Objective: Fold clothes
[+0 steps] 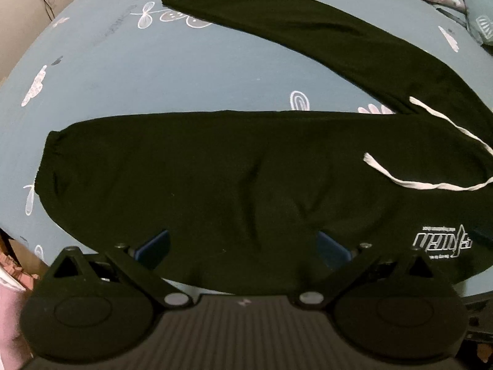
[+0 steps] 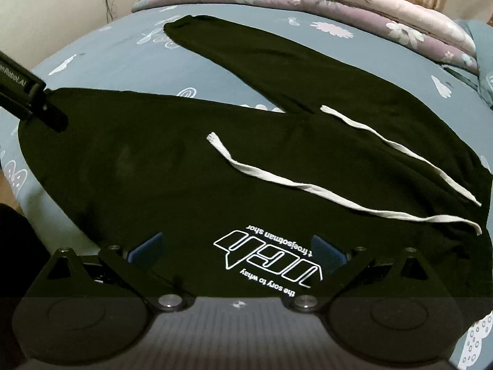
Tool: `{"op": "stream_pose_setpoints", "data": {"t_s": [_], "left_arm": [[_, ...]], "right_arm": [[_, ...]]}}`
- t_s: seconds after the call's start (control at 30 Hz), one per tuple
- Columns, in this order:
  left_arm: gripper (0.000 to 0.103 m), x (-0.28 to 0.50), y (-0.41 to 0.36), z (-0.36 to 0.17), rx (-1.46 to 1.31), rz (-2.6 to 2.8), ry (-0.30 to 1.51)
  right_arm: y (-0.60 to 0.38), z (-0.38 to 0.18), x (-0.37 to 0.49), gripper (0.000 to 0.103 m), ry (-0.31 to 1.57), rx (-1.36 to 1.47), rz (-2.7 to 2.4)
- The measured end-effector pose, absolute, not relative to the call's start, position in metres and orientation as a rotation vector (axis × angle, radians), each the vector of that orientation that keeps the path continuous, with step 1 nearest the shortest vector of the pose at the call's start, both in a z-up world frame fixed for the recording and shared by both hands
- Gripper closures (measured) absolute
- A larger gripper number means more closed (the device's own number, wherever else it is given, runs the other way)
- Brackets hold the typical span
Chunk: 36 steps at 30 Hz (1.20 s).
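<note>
the black trousers (image 1: 234, 178) lie spread on a blue flowered bedsheet (image 1: 154, 71), the two legs splayed apart in a v so that each cuff and the whole outline can be read, which looks like the laid-out start of a fold rather than a fold under way; the near leg (image 2: 129, 160) runs across the front edge of the bed and the far leg (image 2: 246, 58) angles away toward the folded quilts (image 2: 308, 3) at the head; the white drawstring (image 2: 308, 189) trails loose over the waist end on the right, and it will probably need tucking in or it will stick out of the fold; the left gripper (image 1: 243, 246) hovers low over the middle of the near leg with its blue pads set wide, nothing between them, the cloth lying flat below and ahead of the tips; the right gripper (image 2: 237, 248) is likewise spread wide and empty, poised over the printed logo (image 2: 268, 259) near the waist, so the two tools sit side by side along the near edge, placed, i judge, to pinch that edge and carry it over; whether either pad actually touches the fabric is hard to tell in this dark, blurred view; the left tool's body shows at the left edge of the right wrist view, near the cuff.
</note>
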State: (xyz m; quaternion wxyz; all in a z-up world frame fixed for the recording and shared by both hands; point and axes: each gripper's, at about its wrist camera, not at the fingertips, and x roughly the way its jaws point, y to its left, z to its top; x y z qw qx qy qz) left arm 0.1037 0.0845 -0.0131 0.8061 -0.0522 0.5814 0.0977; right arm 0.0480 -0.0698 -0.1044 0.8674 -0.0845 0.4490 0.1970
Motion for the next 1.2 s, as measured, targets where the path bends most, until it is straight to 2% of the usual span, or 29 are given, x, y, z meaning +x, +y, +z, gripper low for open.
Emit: {"op": "stream_pose_setpoints", "data": {"t_s": [0.33, 0.77, 1.2], "left_arm": [[0.002, 0.124, 0.053, -0.044, -0.119, 0.115, 1.304], [0.003, 0.121, 0.061, -0.101, -0.264, 0.128, 1.396], [0.003, 0.135, 0.054, -0.051, -0.177, 0.032, 1.351]], "right_arm": [[-0.077, -0.108, 0.048, 0.0, 0.951, -0.185, 0.389], [-0.107, -0.117, 0.065, 0.0, 1.003, -0.082, 0.34], [-0.146, -0.125, 0.085, 0.0, 1.042, 0.023, 0.254]]}}
